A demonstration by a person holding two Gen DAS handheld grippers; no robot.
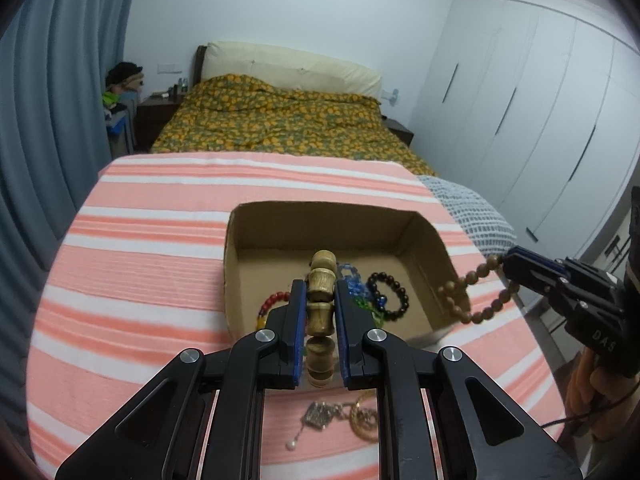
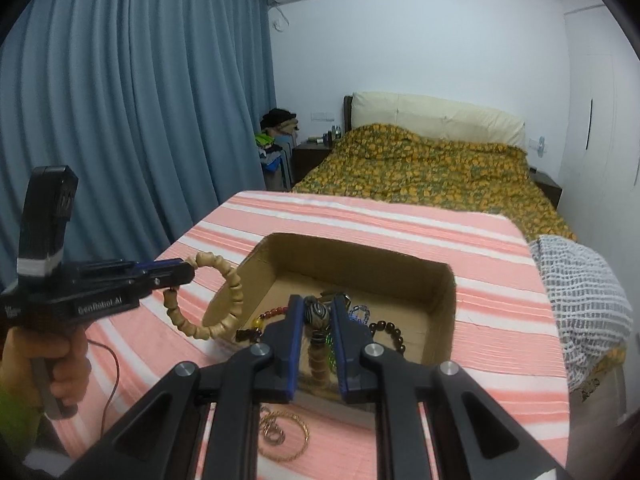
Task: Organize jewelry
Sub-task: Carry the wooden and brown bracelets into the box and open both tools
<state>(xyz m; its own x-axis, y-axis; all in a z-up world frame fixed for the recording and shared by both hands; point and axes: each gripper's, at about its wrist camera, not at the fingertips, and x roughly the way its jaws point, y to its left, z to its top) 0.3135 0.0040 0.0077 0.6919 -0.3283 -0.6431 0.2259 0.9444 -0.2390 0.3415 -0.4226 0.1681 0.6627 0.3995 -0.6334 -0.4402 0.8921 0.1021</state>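
Note:
An open cardboard box (image 1: 256,240) sits on the pink striped table and holds a black bead bracelet (image 1: 389,295), a red and yellow bead bracelet (image 1: 269,304) and blue and green beads (image 1: 354,286). My left gripper (image 1: 320,288) is shut on a chunky light wooden bracelet (image 1: 322,276) above the box's near left edge; it also shows in the right wrist view (image 2: 224,300). My right gripper (image 2: 316,308) is shut on a brown round-bead bracelet (image 2: 318,316), seen hanging over the box's right wall in the left wrist view (image 1: 472,296).
A gold chain with a ring (image 2: 284,436) and a silver pendant with a pearl drop (image 1: 316,420) lie on the striped cloth (image 1: 140,280) in front of the box. A grey knitted cloth (image 2: 580,292) hangs at the table's right. A bed (image 1: 280,128) stands behind.

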